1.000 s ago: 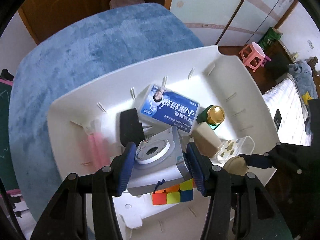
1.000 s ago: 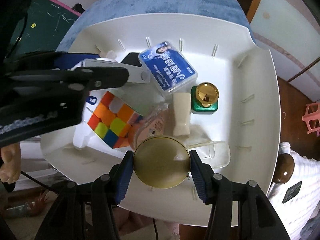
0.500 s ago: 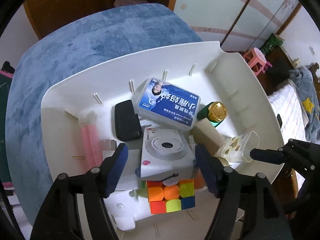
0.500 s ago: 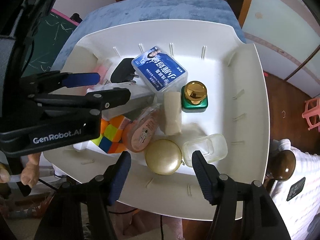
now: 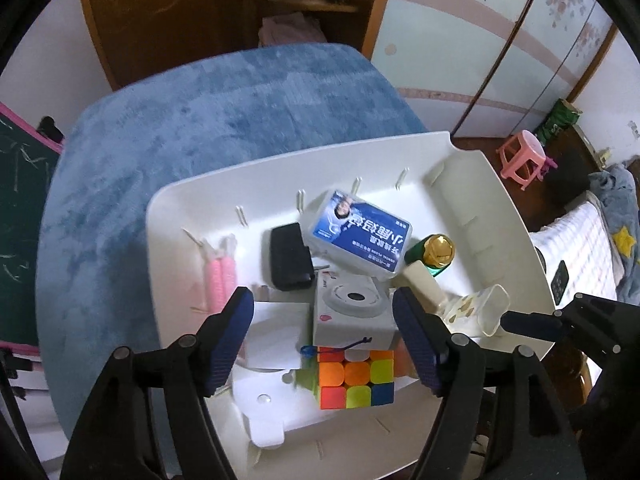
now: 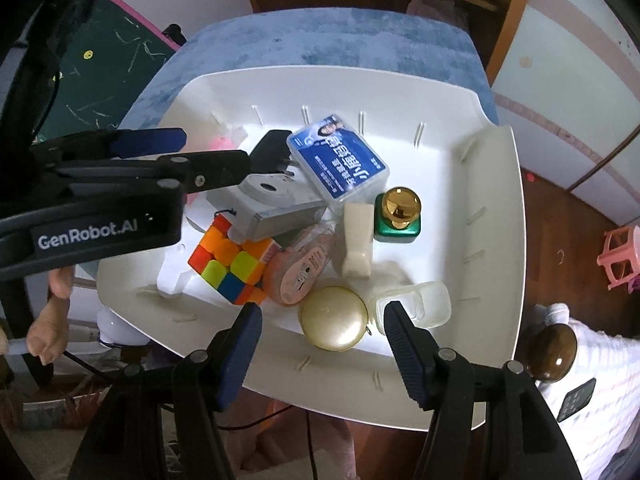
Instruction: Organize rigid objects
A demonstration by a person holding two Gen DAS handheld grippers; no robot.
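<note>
Here, your two grippers hang above a white tray that sits on a blue-covered desk, both pointing steeply down at its crowded floor. Your left gripper stands wide with nothing between its blue pads; below the gap lies a white instant camera, lens up, resting partly on a colourful puzzle cube at the tray's near edge. Your right gripper is likewise spread and empty, with a round cream compact lying on the tray floor under its gap, not touched by either pad.

Around them the tray holds a blue-labelled clear box tilted against the camera, a black case just beside it, and a green bottle with a gold cap toward the tray's right side. A cream-coloured block lies next to the bottle, and a peach-pink oval item lies between the block and the cube. A clear lidded container rests just right of the compact. Two pink tubes lie along the tray's left side in your left wrist view.

Beyond the desk, a pink stool stands on the wooden floor, and a bed with a white cover fills the right edge.
</note>
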